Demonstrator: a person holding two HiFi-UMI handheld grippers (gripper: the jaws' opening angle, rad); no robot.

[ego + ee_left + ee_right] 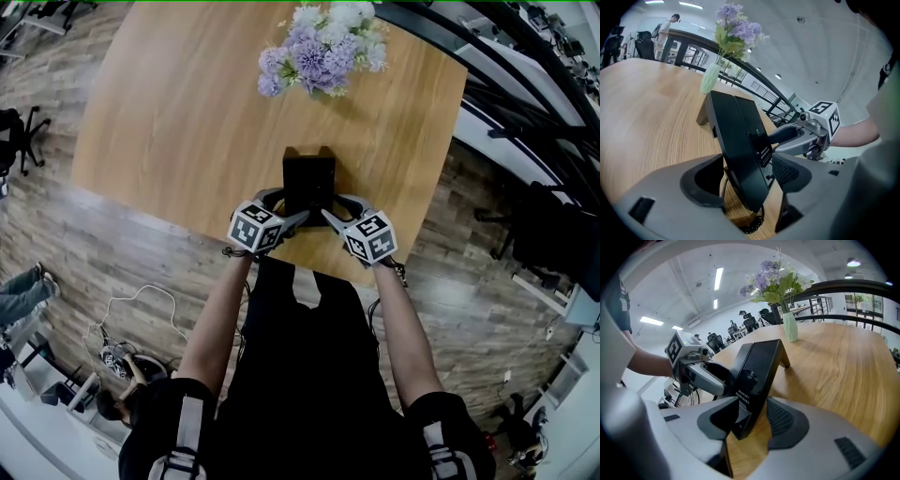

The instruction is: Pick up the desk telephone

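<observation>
The black desk telephone (309,178) stands on the wooden table (169,122) near its front edge, its wedge-shaped body propped on a rear foot. My left gripper (286,208) is at its left front corner and my right gripper (336,208) is at its right front corner. In the left gripper view the telephone (740,140) sits between the left gripper's (747,180) spread jaws with gaps on both sides, above its coiled cord (752,227). In the right gripper view the telephone's corner (757,371) lies inside the right gripper's (750,420) open jaws, with bare wood showing beside one pad.
A pale green vase of purple and white flowers (323,47) stands behind the telephone at the table's far edge. The table's front edge is just under my wrists. A dark railing (525,103) runs along the right, and an office chair (19,141) is at the left.
</observation>
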